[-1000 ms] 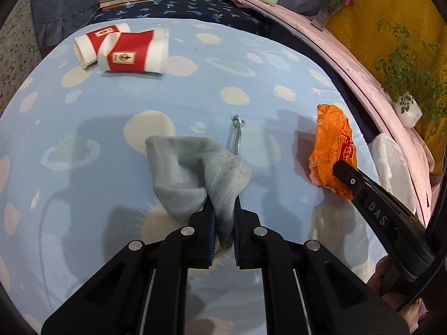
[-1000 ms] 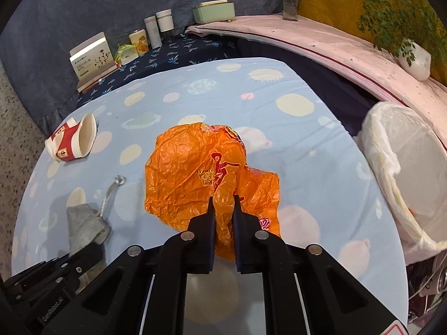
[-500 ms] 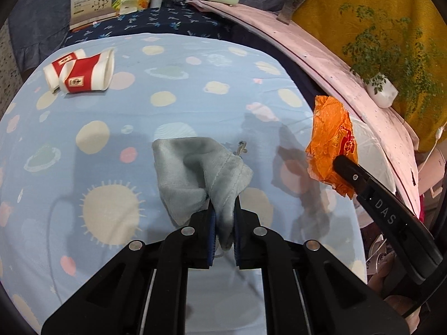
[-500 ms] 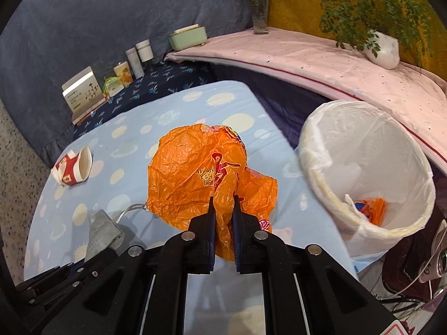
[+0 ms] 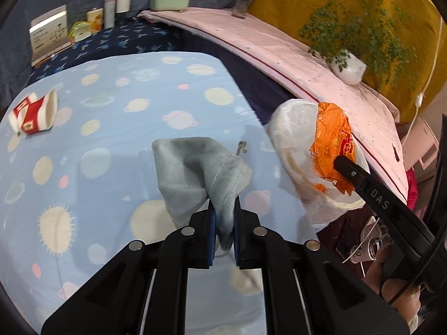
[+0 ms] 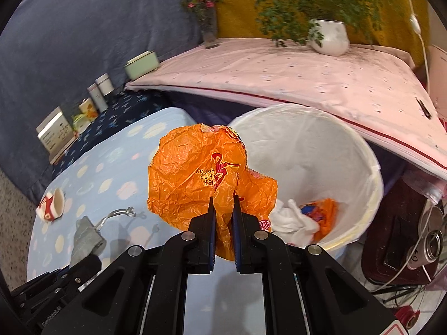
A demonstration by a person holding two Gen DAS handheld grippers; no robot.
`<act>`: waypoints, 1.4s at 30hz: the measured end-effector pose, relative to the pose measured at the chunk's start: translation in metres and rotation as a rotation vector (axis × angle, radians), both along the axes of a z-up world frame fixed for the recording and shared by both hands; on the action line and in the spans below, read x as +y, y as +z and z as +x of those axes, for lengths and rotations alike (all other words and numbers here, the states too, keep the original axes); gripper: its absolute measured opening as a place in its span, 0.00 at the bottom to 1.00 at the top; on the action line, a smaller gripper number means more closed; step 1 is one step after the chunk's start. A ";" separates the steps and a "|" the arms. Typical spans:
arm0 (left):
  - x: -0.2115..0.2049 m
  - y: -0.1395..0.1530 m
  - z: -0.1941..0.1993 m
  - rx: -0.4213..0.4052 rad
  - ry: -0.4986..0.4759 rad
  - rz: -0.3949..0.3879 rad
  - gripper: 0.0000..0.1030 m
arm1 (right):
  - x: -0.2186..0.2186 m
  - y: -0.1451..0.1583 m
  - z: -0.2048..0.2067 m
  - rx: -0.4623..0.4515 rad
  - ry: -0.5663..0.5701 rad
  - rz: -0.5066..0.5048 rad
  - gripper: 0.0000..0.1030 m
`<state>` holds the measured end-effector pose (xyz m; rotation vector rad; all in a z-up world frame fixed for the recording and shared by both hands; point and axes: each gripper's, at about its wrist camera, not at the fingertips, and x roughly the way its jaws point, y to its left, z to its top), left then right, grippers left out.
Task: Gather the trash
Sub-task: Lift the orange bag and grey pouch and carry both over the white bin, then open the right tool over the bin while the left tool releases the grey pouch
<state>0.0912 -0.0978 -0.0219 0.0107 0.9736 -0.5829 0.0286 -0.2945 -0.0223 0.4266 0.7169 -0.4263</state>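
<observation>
The left hand-held gripper (image 5: 222,223) is clamped on a grey drawstring pouch (image 5: 201,173), a soft, creased cloth bag whose silvery cord (image 6: 116,215) trails off one corner; it hangs lifted above the bench (image 5: 117,128), which wears a pale blue cloth printed with suns, planets and pastel dots. Far to the left on that cloth lie two red and white paper cups (image 5: 33,113), tipped on their sides and nested. Behind the bench runs a dark blue patterned ledge carrying a white card box (image 5: 50,37), a few small cartons and cylindrical tins (image 5: 117,8), and a mint green lidded box (image 5: 169,0), all backed by a blue-grey drape. Further right, a pink spotted cloth (image 6: 293,78) covers a raised surface holding a vase of small pink flowers (image 6: 205,14) and a white pot with a leafy green plant (image 6: 329,39) before a mustard yellow backdrop. The right hand-held gripper (image 6: 222,223) is closed on a crumpled orange plastic bag (image 6: 195,178) with red printing, held over the near rim of a white-lined bin (image 6: 321,150) just beside the bench edge. Inside the bin lie white tissue (image 6: 293,219) and another orange wrapper (image 6: 321,209). Cables and a dark bag (image 6: 391,223) sit on the floor at the far right.
</observation>
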 end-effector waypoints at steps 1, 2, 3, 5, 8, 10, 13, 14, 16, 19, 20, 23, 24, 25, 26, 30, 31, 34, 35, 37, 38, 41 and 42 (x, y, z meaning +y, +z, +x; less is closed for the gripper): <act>-0.007 0.001 -0.002 -0.004 -0.014 0.001 0.09 | -0.007 -0.001 -0.003 0.000 -0.013 0.003 0.09; -0.013 0.002 -0.003 -0.008 -0.024 0.003 0.09 | -0.017 -0.003 -0.007 0.001 -0.028 0.009 0.09; -0.020 0.002 -0.005 -0.011 -0.036 0.005 0.09 | -0.024 -0.004 -0.009 0.001 -0.039 0.012 0.09; -0.032 0.003 -0.007 -0.012 -0.056 0.006 0.09 | -0.038 -0.007 -0.014 0.002 -0.063 0.019 0.09; -0.047 0.004 -0.011 -0.014 -0.080 0.011 0.09 | -0.053 -0.012 -0.016 0.006 -0.085 0.027 0.10; -0.057 0.005 -0.012 -0.018 -0.096 0.017 0.09 | -0.063 -0.016 -0.017 0.010 -0.096 0.035 0.11; -0.069 0.006 -0.013 -0.023 -0.113 0.024 0.09 | -0.071 -0.022 -0.014 0.018 -0.100 0.048 0.17; -0.073 0.007 -0.013 -0.024 -0.118 0.027 0.09 | -0.073 -0.024 -0.013 0.022 -0.101 0.047 0.17; -0.082 0.007 -0.013 -0.029 -0.130 0.034 0.09 | -0.077 -0.026 -0.012 0.022 -0.104 0.041 0.21; -0.093 0.007 -0.013 -0.033 -0.151 0.043 0.09 | -0.083 -0.028 -0.013 0.022 -0.106 0.046 0.25; -0.096 0.007 -0.013 -0.034 -0.157 0.046 0.09 | -0.084 -0.028 -0.015 0.020 -0.107 0.048 0.27; -0.108 0.008 -0.012 -0.039 -0.174 0.051 0.09 | -0.090 -0.030 -0.018 0.017 -0.114 0.048 0.34; -0.113 0.008 -0.012 -0.041 -0.181 0.053 0.09 | -0.092 -0.030 -0.019 0.018 -0.118 0.046 0.36; -0.116 0.009 -0.013 -0.043 -0.185 0.054 0.09 | -0.095 -0.031 -0.020 0.018 -0.120 0.045 0.36; -0.120 0.009 -0.013 -0.046 -0.191 0.055 0.09 | -0.097 -0.031 -0.022 0.017 -0.124 0.046 0.36; -0.139 0.013 -0.016 -0.066 -0.227 0.064 0.09 | -0.105 -0.029 -0.034 0.002 -0.151 0.058 0.36; -0.144 0.014 -0.016 -0.071 -0.234 0.064 0.09 | -0.106 -0.029 -0.036 0.003 -0.155 0.059 0.36; -0.159 0.015 -0.017 -0.074 -0.256 0.059 0.10 | -0.111 -0.029 -0.043 0.008 -0.165 0.059 0.36; -0.163 0.015 -0.017 -0.071 -0.261 0.057 0.10 | -0.112 -0.028 -0.047 0.007 -0.170 0.057 0.36; -0.172 0.015 -0.018 -0.067 -0.269 0.047 0.12 | -0.116 -0.027 -0.052 0.004 -0.179 0.058 0.37; -0.175 0.015 -0.018 -0.065 -0.269 0.043 0.13 | -0.117 -0.027 -0.055 0.003 -0.184 0.058 0.37; -0.181 0.013 -0.017 -0.049 -0.261 0.035 0.46 | -0.120 -0.025 -0.062 0.000 -0.196 0.059 0.38; -0.181 0.012 -0.017 -0.056 -0.250 0.033 0.51 | -0.121 -0.024 -0.064 -0.001 -0.198 0.059 0.38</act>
